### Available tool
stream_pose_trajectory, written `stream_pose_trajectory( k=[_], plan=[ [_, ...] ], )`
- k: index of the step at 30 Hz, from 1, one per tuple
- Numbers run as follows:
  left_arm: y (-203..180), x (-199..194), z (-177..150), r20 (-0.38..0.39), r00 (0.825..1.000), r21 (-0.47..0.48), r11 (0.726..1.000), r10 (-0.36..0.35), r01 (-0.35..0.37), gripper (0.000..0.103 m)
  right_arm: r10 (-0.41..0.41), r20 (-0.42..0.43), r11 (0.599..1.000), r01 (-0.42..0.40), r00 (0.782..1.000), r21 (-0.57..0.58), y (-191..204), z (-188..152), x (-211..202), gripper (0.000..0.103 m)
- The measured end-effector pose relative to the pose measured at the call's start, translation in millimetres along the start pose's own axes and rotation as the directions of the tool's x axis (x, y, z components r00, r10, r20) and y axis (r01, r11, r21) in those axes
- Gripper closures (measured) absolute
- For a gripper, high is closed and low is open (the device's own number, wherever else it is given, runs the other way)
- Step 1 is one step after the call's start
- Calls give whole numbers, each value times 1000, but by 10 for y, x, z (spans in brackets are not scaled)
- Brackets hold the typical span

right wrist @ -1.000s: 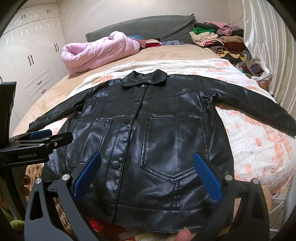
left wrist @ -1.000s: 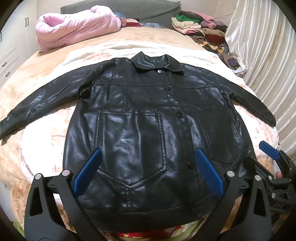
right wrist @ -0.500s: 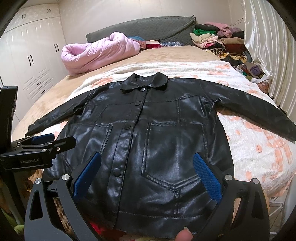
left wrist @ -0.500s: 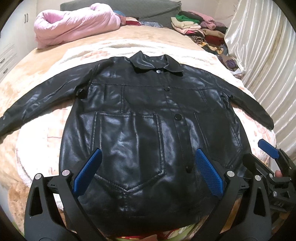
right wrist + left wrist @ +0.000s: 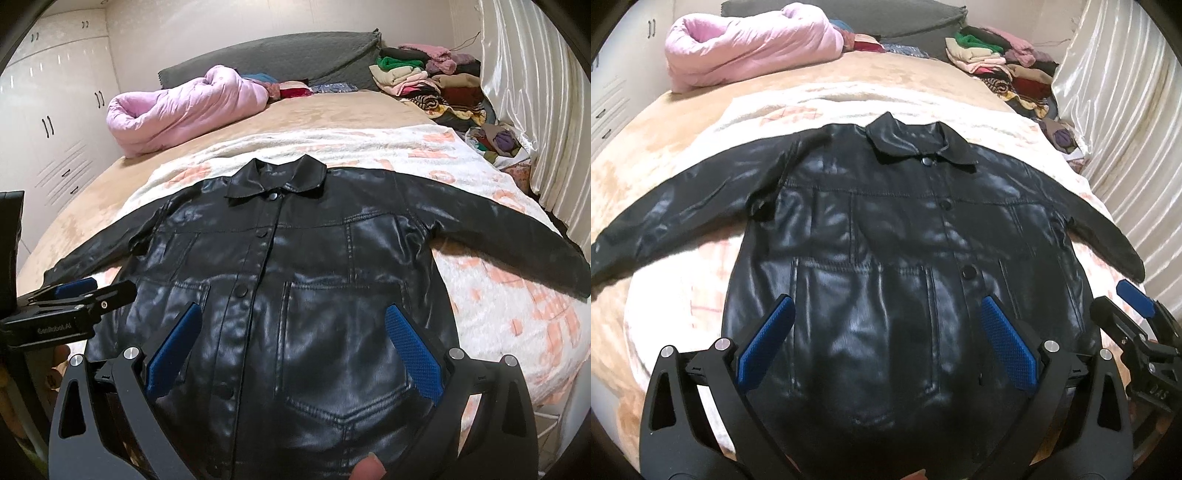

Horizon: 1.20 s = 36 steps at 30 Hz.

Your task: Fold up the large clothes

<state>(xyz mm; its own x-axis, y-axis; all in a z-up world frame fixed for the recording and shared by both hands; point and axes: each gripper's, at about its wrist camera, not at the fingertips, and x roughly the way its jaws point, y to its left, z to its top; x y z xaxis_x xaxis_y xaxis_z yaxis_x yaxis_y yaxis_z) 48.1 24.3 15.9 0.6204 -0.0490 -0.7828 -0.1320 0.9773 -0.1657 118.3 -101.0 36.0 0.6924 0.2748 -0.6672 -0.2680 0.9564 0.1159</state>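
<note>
A black leather jacket (image 5: pixel 886 266) lies flat and buttoned on the bed, front up, collar away from me, both sleeves spread out sideways. It also shows in the right wrist view (image 5: pixel 314 288). My left gripper (image 5: pixel 886 317) is open and empty, hovering over the jacket's lower left pocket near the hem. My right gripper (image 5: pixel 293 325) is open and empty over the lower right pocket. The right gripper shows at the right edge of the left wrist view (image 5: pixel 1123 306). The left gripper shows at the left edge of the right wrist view (image 5: pixel 85 290).
The jacket rests on a white and pink fleece blanket (image 5: pixel 498 288) over a tan bedspread (image 5: pixel 665 147). A rolled pink duvet (image 5: pixel 184 110) and piled clothes (image 5: pixel 424 81) lie at the bed's head. Curtains (image 5: pixel 535 110) hang right; white wardrobes (image 5: pixel 55 110) stand left.
Both grippers have moved forward and lower over the jacket's hem, so the hem has slipped out of view under the fingers. The jacket has not moved.
</note>
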Motion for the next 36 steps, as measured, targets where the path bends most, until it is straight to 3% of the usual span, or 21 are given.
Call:
stream_pose_trajectory(
  k=[26,36],
  plan=[
    [-77,298,748,-8,1000,-15,1000,-15,15,9,-6,98,998,0,995,65,-265,883,130,4],
    [-277,460,1113,0,1000,-5,999,-31,31,9,-103,119,988,88,988,127,-771,1184,176,4]
  ],
)
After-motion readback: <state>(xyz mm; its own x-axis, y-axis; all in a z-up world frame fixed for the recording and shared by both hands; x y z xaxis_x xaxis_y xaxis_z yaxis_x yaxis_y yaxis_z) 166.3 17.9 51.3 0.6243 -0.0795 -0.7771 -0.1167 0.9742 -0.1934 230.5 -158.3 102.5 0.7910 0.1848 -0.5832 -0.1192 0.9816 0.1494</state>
